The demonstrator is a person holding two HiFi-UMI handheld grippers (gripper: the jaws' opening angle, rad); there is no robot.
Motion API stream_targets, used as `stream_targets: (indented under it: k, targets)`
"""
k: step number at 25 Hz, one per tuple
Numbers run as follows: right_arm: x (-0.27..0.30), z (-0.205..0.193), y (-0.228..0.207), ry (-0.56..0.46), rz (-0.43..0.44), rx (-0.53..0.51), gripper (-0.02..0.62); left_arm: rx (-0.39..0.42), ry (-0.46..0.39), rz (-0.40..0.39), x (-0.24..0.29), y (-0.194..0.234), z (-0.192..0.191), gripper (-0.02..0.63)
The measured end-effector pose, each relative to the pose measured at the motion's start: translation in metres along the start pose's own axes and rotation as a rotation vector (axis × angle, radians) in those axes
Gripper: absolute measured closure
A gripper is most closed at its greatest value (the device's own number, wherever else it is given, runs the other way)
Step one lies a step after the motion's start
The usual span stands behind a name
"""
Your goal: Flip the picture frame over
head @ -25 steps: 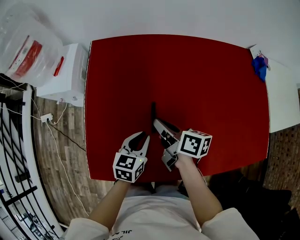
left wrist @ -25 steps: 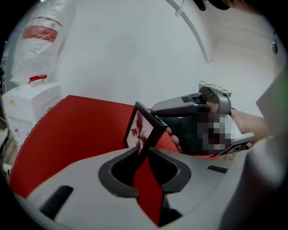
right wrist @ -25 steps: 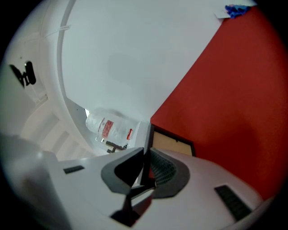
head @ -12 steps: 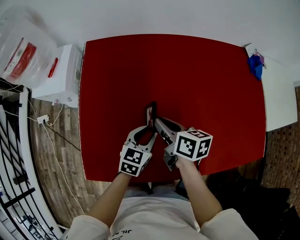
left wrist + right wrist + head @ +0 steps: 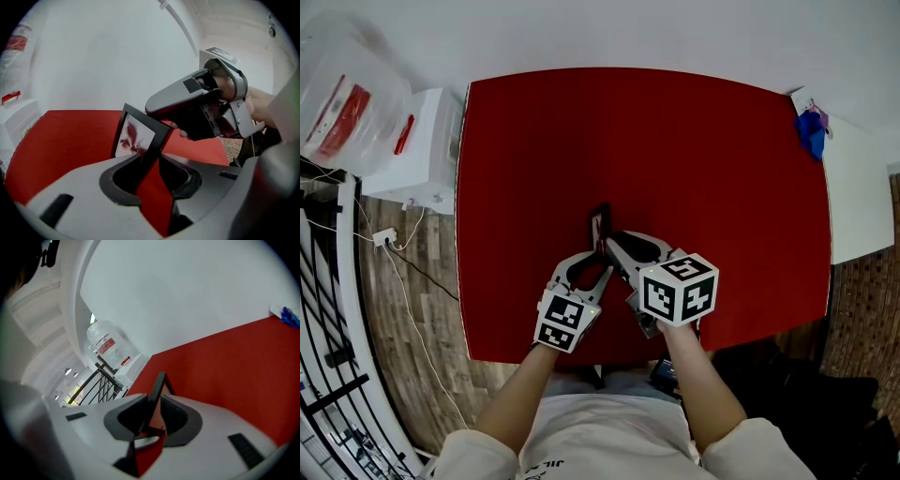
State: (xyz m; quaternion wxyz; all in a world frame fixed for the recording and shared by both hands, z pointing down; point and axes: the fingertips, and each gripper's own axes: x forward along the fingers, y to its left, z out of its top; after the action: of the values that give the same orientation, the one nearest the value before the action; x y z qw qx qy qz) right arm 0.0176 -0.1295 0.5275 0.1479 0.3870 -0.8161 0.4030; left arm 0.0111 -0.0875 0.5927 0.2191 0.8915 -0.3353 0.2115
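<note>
A small black picture frame (image 5: 600, 223) stands on edge on the red table (image 5: 722, 169), near its front. In the left gripper view its white print with a red flower (image 5: 136, 136) faces me. My left gripper (image 5: 589, 262) is open wide, and the frame's lower corner sits between its jaws (image 5: 157, 157) with a red gap on the right side. My right gripper (image 5: 623, 246) comes in from the right. Its jaws are opening, and the frame (image 5: 157, 387) stands edge-on between them (image 5: 152, 411), leaning on the left pad.
A white cabinet (image 5: 417, 150) and a clear plastic container (image 5: 347, 94) stand left of the table, with a black rack (image 5: 328, 309) and cables on the wood floor. A blue thing (image 5: 812, 131) lies on a white surface at the right. The table's front edge is just below both grippers.
My left gripper moved right to the frame and spread its jaws around its corner. My right gripper rolled, tipping the frame so a sliver of its face shows.
</note>
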Motion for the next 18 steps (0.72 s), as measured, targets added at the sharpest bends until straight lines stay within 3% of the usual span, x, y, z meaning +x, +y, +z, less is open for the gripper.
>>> stream_targets:
  k: [3, 10, 14, 18]
  targets:
    - [0.002, 0.001, 0.006, 0.026, -0.001, -0.044, 0.491, -0.006, -0.002, -0.002, 0.001, 0.0, -0.002, 0.492]
    - [0.004, -0.005, 0.003, 0.082, -0.107, -0.224, 0.494, -0.003, 0.002, -0.017, 0.002, -0.004, -0.002, 0.492]
    - [-0.001, -0.004, -0.006, 0.069, -0.133, -0.183, 0.503, -0.02, -0.003, -0.015, 0.0, -0.005, 0.001, 0.492]
    - [-0.008, -0.004, -0.033, 0.068, -0.197, -0.151, 0.531, -0.094, -0.012, -0.003, -0.002, 0.001, -0.003, 0.494]
